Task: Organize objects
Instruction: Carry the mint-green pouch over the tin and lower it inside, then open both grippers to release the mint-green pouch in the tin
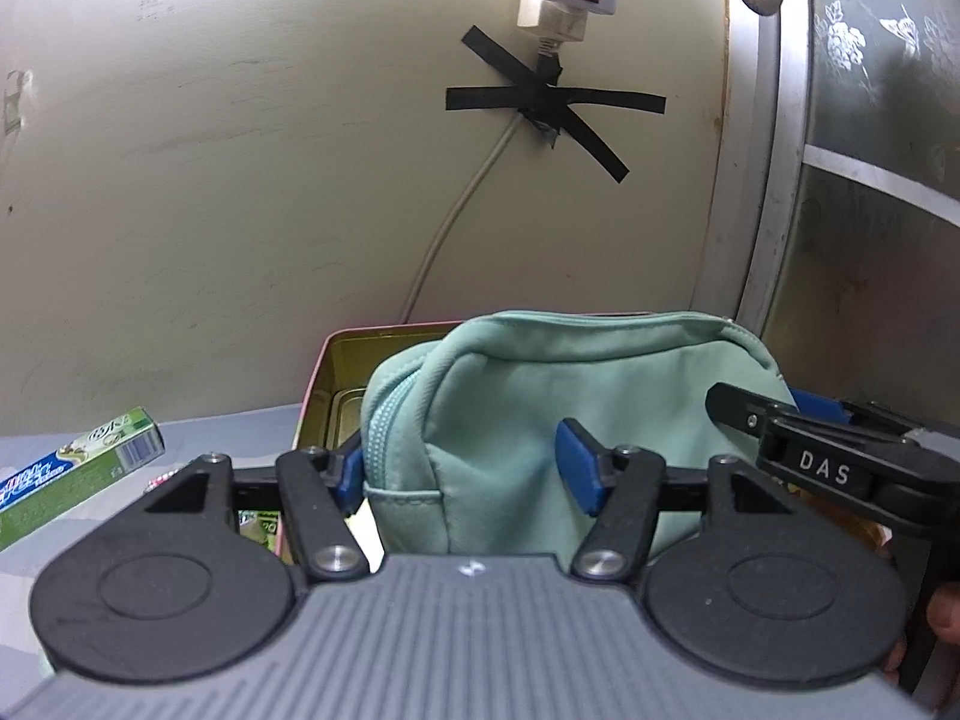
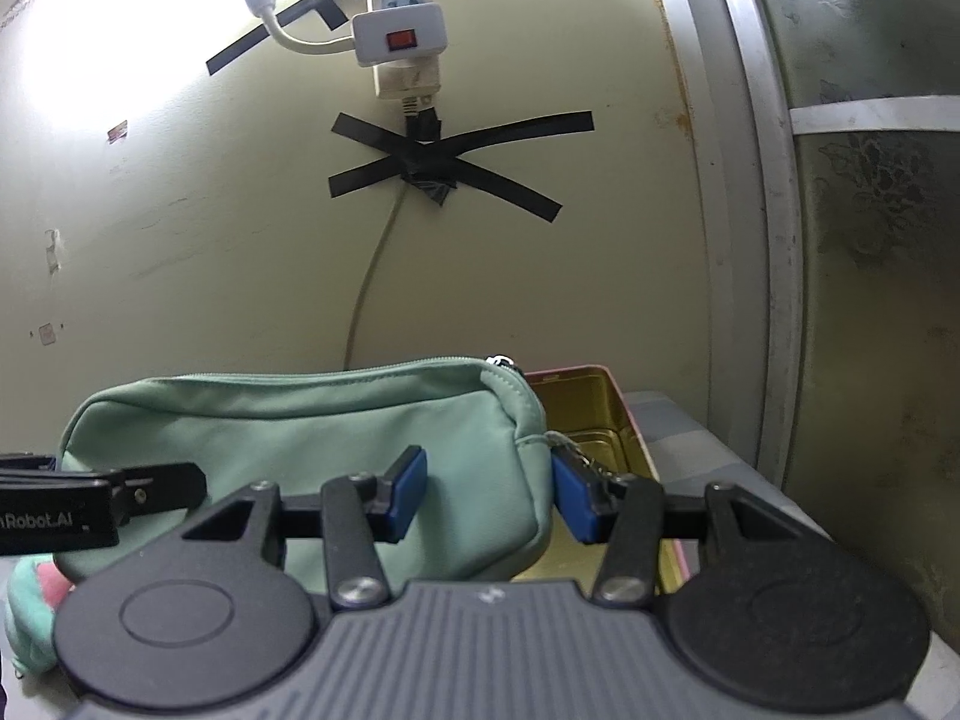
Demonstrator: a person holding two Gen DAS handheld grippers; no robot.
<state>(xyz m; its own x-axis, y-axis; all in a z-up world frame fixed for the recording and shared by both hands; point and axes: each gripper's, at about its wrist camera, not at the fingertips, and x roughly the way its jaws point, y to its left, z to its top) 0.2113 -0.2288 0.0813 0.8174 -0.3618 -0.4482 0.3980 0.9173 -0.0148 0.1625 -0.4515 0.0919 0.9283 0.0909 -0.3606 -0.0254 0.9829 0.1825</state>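
A mint green zip pouch (image 1: 540, 420) stands upright over a pink tin box with a gold inside (image 1: 342, 378). My left gripper (image 1: 465, 471) is shut on the pouch's left end, blue pads pressed into the fabric. My right gripper (image 2: 489, 495) is shut on the pouch's right end (image 2: 300, 450), near the zip pull. The tin's gold inside (image 2: 585, 414) shows past the pouch in the right wrist view. Each gripper's black fingers show at the edge of the other view.
A green toothpaste box (image 1: 78, 471) lies left of the tin on the grey surface. A pink and mint soft thing (image 2: 30, 612) lies at the lower left. Behind are the wall with a taped cable (image 1: 468, 192), a power strip (image 2: 399, 36) and a frosted glass door (image 1: 870, 210).
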